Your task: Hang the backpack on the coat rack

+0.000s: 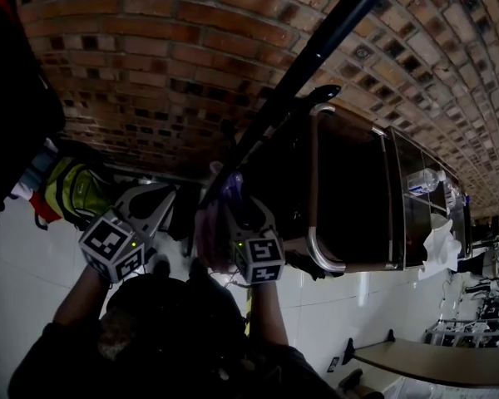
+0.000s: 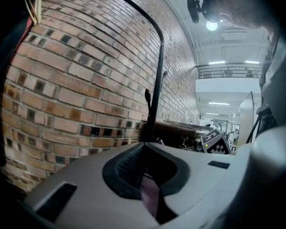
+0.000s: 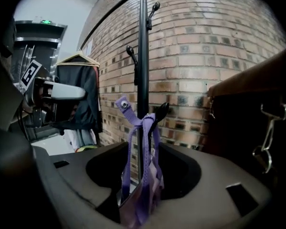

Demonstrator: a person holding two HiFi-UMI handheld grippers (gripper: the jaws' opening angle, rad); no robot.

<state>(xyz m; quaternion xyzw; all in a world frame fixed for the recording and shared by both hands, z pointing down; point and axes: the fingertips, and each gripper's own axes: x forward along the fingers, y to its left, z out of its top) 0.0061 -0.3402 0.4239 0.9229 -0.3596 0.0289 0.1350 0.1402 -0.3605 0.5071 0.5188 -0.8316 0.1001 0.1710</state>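
Observation:
The purple backpack [image 1: 209, 223] hangs against the black coat rack pole [image 1: 316, 48], between my two grippers. In the right gripper view its strap [image 3: 143, 128] is looped over a low black hook [image 3: 161, 111] on the pole [image 3: 143, 56]. My right gripper [image 3: 143, 175] is open, its jaws standing wide on either side of the bag's top [image 3: 143, 202]. My left gripper [image 2: 145, 168] is shut on a fold of purple fabric [image 2: 150, 197] and faces the pole [image 2: 155, 104]. In the head view the left gripper [image 1: 154, 202] is left of the bag and the right gripper [image 1: 243, 210] is right of it.
A brick wall [image 1: 150, 65] stands behind the rack. A dark metal-framed cabinet [image 1: 349, 189] is close on the right, with a plastic bottle [image 1: 422, 181] on it. A dark garment on a wooden hanger [image 3: 78, 80] and a yellow-green bag [image 1: 75, 185] are to the left.

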